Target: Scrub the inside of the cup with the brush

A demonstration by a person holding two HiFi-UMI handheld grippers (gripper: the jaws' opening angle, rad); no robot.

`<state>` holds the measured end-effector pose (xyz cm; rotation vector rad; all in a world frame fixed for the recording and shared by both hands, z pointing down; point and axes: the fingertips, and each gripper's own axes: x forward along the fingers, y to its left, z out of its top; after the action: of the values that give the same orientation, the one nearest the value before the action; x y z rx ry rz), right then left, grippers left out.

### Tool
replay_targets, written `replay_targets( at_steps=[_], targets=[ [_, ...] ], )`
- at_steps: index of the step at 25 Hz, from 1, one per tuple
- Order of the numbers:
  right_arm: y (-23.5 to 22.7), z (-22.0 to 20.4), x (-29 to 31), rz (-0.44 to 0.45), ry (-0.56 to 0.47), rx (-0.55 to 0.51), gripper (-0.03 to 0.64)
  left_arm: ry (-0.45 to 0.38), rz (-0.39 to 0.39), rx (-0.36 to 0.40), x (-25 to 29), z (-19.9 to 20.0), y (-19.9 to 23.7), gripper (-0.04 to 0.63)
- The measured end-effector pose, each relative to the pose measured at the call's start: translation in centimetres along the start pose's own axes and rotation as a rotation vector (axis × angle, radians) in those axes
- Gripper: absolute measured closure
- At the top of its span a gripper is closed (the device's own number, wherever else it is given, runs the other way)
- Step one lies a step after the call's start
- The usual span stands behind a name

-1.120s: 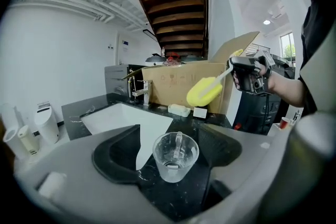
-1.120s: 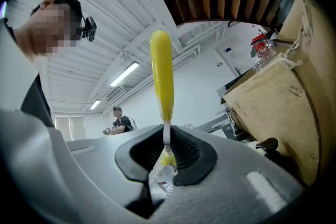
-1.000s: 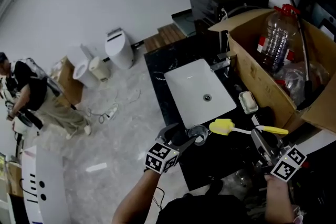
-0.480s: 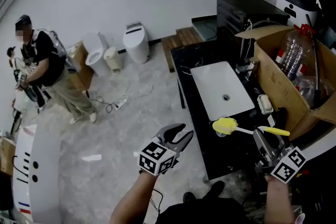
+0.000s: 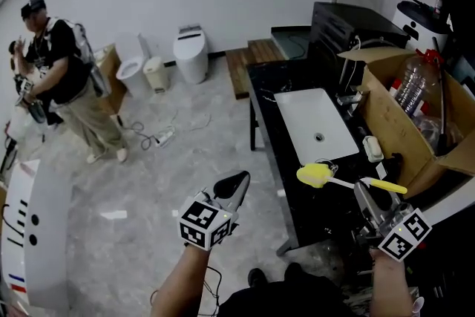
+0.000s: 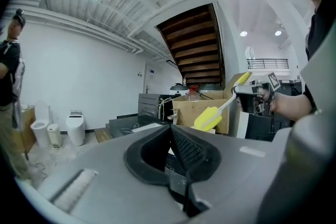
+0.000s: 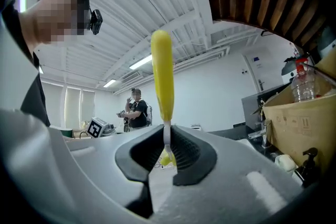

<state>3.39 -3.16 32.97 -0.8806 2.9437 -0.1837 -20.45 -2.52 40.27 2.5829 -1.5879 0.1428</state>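
Over the black counter's [image 5: 295,193] front edge, the right gripper [image 5: 365,194] is clamping the white stem of a yellow sponge-headed brush [image 5: 343,182], holding it level, while the left gripper [image 5: 236,181], jaws just closed empty, is hovering above the floor [image 5: 148,174].

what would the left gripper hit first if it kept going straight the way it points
Probably the side of the black counter by the sink: the left gripper, shut and empty, aims there. Height is unclear, so it might pass just above.
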Motion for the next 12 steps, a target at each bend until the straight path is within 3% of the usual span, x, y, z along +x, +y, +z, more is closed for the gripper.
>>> replay_targets(
  at_steps=[7, 12],
  targets=[
    [-0.9, 0.5, 0.8, 0.012, 0.005, -0.006, 0.577, 0.023, 0.114, 0.029, -0.8, -0.1, 1.2, 0.577],
    [-2.0, 0.6, 0.4, 0.024, 0.012, -0.010, 0.577, 0.004, 0.124, 0.016, 0.6, 0.3, 0.8, 0.577]
  ],
)
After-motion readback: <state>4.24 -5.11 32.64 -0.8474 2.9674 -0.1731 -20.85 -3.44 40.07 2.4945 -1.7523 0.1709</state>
